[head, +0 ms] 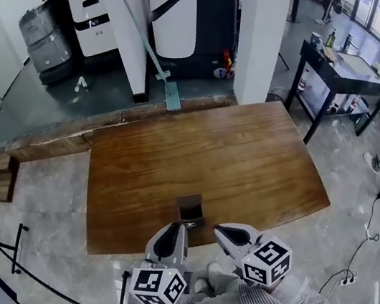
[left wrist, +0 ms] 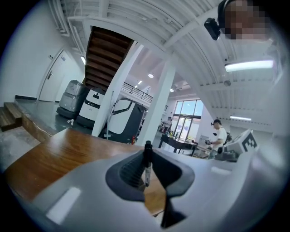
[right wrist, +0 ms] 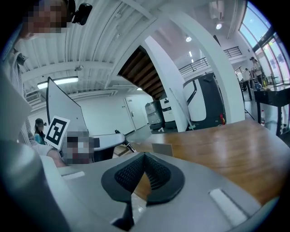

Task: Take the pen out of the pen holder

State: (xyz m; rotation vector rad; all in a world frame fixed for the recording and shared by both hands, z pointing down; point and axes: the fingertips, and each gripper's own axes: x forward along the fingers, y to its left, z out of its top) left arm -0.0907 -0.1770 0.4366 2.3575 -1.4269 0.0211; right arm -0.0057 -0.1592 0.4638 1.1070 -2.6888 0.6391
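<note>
A black pen [left wrist: 147, 159] stands upright between the pads of my left gripper [left wrist: 147, 156], which is shut on it. In the head view that gripper [head: 177, 227] is just in front of the near table edge, left of the small dark square pen holder [head: 190, 209]. My right gripper [head: 221, 229] is beside it on the right, also near the holder. Its jaws [right wrist: 145, 155] are shut with nothing between them. In the right gripper view the holder [right wrist: 162, 149] stands on the wood, and the pen [right wrist: 128, 147] sticks out of the left gripper.
The brown wooden table [head: 199, 160] stretches ahead, with only the holder on it. Beyond it are white pillars [head: 255, 27], parked machines [head: 195, 15] and a leaning broom [head: 151, 52]. A dark desk [head: 337, 78] stands at the right, and a barrier frame [head: 24, 286] at the left.
</note>
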